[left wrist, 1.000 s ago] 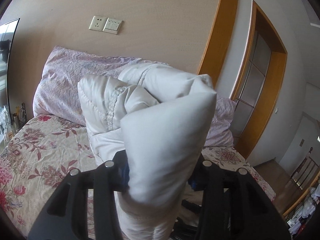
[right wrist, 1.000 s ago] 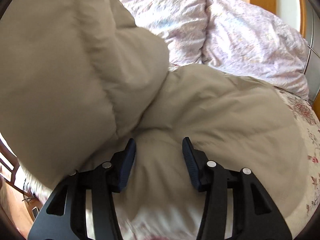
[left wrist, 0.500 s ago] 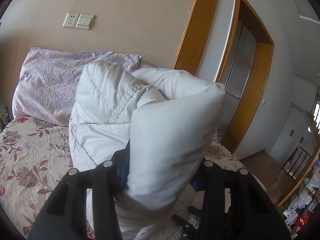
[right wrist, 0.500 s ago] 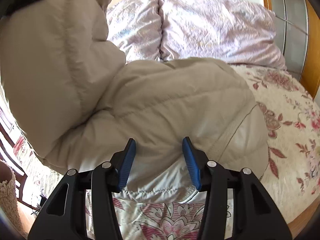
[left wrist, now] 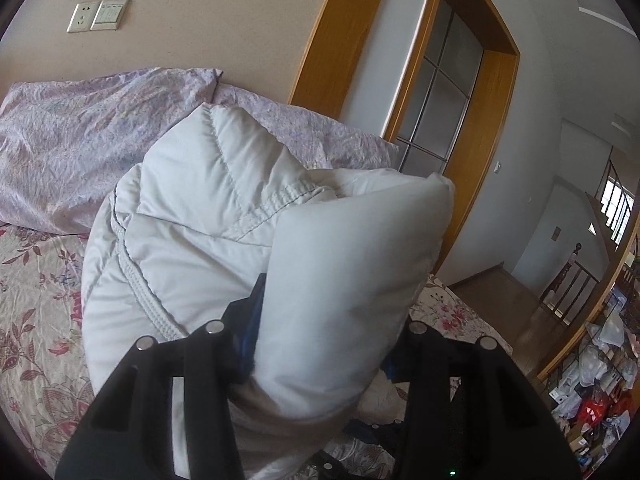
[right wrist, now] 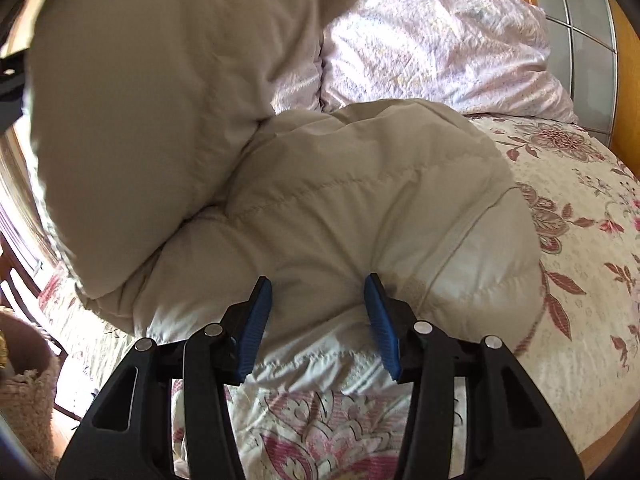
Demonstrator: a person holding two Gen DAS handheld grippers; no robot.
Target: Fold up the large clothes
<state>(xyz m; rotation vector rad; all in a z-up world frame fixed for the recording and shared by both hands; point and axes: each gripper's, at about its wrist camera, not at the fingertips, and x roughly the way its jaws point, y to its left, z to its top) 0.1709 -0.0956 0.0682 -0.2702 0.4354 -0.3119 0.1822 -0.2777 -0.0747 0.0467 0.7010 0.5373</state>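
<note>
A puffy, pale quilted jacket (right wrist: pixel 340 200) lies bunched on the floral bed. My left gripper (left wrist: pixel 324 340) is shut on a thick fold of the jacket (left wrist: pixel 352 280) and holds it raised; the fold fills the space between the jaws and hides the fingertips. The rest of the jacket (left wrist: pixel 180 232) hangs below it onto the bed. My right gripper (right wrist: pixel 318 320) is open and empty, its blue pads (right wrist: pixel 256 320) just in front of the jacket's near hem. The raised part (right wrist: pixel 160 100) looms at the upper left of the right wrist view.
Two lilac pillows (right wrist: pixel 440 40) lean on the headboard wall (left wrist: pixel 200 20). The floral bedspread (right wrist: pixel 580 260) shows around the jacket. A wooden door frame (left wrist: pixel 472 160) and hallway lie right of the bed. A woven basket (right wrist: pixel 24 392) stands at the bed's left edge.
My left gripper has swung right and tilted with the fold held in it. My right gripper has drawn back toward the near hem, so more of the bedspread shows below the jacket.
</note>
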